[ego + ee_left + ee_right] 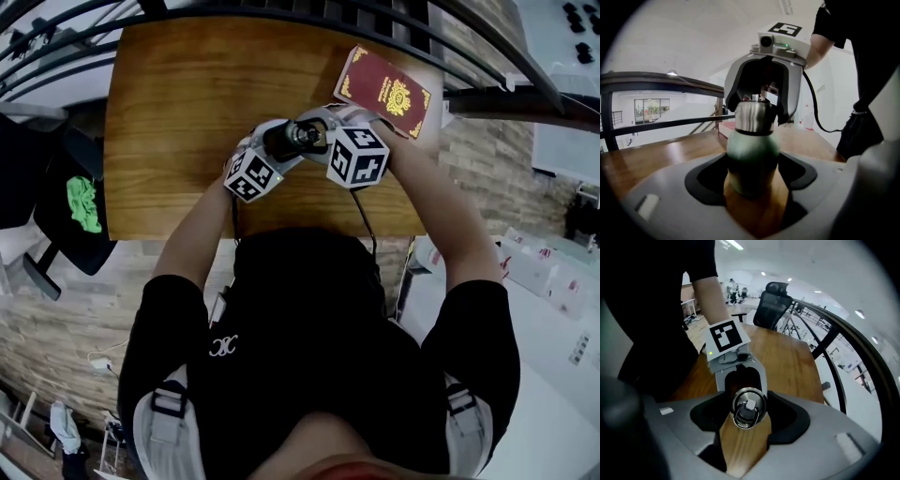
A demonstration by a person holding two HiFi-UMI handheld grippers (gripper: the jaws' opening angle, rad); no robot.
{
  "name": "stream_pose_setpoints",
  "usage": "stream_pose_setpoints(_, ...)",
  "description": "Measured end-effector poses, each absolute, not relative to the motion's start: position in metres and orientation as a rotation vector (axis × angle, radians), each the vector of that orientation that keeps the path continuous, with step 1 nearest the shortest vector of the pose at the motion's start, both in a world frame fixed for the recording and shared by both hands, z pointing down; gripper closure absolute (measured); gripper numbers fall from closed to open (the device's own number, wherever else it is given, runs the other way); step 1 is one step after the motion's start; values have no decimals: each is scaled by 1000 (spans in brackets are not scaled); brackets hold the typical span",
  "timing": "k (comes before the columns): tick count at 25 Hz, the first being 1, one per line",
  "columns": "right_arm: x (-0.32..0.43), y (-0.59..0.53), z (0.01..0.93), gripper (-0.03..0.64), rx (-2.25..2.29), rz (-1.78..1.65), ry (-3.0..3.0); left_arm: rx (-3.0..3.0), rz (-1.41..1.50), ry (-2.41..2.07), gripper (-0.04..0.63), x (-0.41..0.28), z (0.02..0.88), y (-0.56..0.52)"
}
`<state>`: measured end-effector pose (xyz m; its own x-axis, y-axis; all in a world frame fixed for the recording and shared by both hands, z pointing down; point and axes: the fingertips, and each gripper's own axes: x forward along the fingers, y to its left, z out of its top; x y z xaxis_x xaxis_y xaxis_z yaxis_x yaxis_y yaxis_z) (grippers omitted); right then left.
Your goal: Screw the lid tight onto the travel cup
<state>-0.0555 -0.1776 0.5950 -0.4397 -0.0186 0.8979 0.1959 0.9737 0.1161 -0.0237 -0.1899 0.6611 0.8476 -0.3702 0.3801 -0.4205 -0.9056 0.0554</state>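
Observation:
The travel cup (292, 139) stands upright on the wooden table (178, 112), with both grippers meeting on it. In the left gripper view its green body (752, 159) sits between the jaws of my left gripper (752, 180), which is shut on it low down. The steel lid (755, 117) tops the cup, and my right gripper (757, 105) comes down over it. The right gripper view looks down on the lid (749, 408) and its ring handle, with my right gripper (749, 416) shut on it. Behind the lid stands the left gripper (740, 380).
A red passport-like booklet (384, 92) lies at the table's far right, close behind the grippers. A dark metal railing (281, 14) runs along the table's far edge. A black chair with a green cloth (84, 204) stands to the left.

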Motion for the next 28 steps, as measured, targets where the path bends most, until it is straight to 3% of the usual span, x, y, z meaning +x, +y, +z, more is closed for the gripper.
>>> stream_pose_setpoints(14, -58, -197, 588, 365, 776, -10, -2246, 2866, 576, -687, 202, -25, 663, -191)
stream_pose_setpoints(23, -59, -198, 581, 364, 871, 29, -2356, 2814, 659, -686, 202, -28, 665, -188)
stream_pose_setpoints(28, -41, -203, 530, 364, 1031, 139, -2519, 2783, 689, -811, 201, -46, 650, -182)
